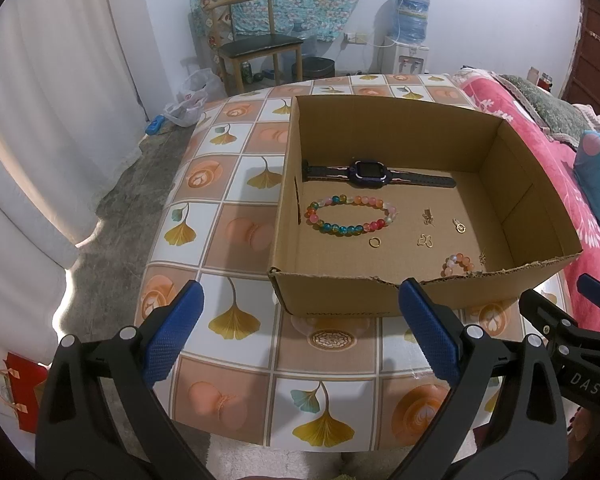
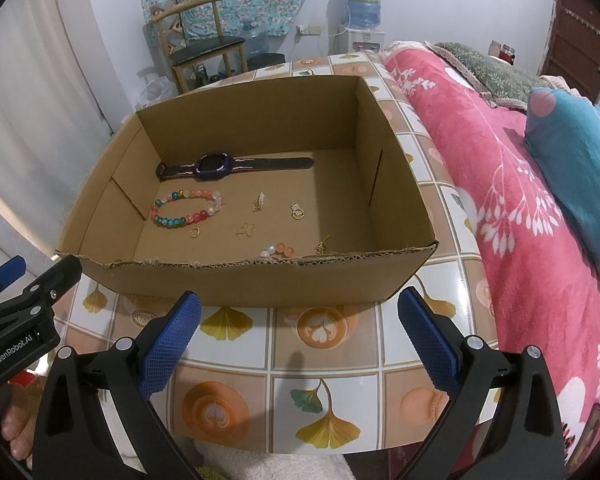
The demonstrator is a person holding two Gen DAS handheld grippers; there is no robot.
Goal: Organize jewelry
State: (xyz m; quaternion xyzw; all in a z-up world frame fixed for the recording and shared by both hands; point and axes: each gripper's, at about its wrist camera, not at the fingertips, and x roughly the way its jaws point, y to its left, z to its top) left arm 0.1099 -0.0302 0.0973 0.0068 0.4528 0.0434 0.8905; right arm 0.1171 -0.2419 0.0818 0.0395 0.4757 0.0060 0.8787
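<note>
Hand-held gripper pair, left [image 1: 300,336] and right [image 2: 298,336], hangs wide open over the bench [image 2: 340,360]; jewelry's in the cardboard box [image 2: 260,284], so your pads may miss the tiny gold ring [image 1: 375,242] or snag the near wall.

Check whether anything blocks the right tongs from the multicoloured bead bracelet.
Yes: the open cardboard box's torn near wall stands between the right tongs and the multicoloured bead bracelet; above the box nothing visible blocks.

- The small peach bead bracelet [image 2: 278,251] sat partly hidden behind the cardboard box's torn near wall [image 2: 260,280].
- Tiny gold pieces [image 1: 427,216] were too small to identify.
- The red bag [image 1: 22,396] was cut off at frame's edge.
</note>
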